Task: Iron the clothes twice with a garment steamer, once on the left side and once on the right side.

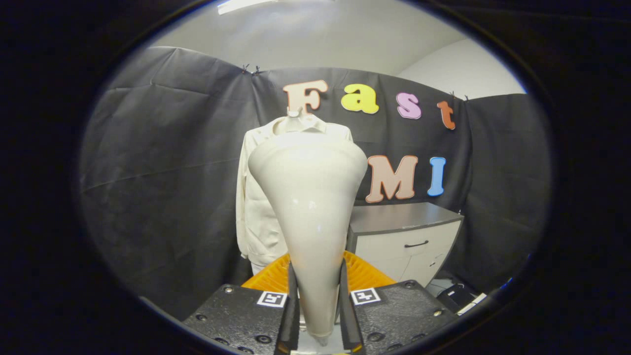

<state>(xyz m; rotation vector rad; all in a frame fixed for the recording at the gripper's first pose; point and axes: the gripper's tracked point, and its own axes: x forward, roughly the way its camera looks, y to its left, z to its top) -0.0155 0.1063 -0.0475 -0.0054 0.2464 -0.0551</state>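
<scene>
Your hand-held gripper [318, 305] is clamped on the garment steamer [310, 207], whose head blocks most of the hanging cream shirt [256, 217] beyond. Cabinet [409, 236] stands just right of the shirt.

Hidden behind the steamer
The garment steamer [308, 207] covers most of the shirt [254, 207]; its handle base runs out of view between the claw [319, 315] fingers.
</scene>
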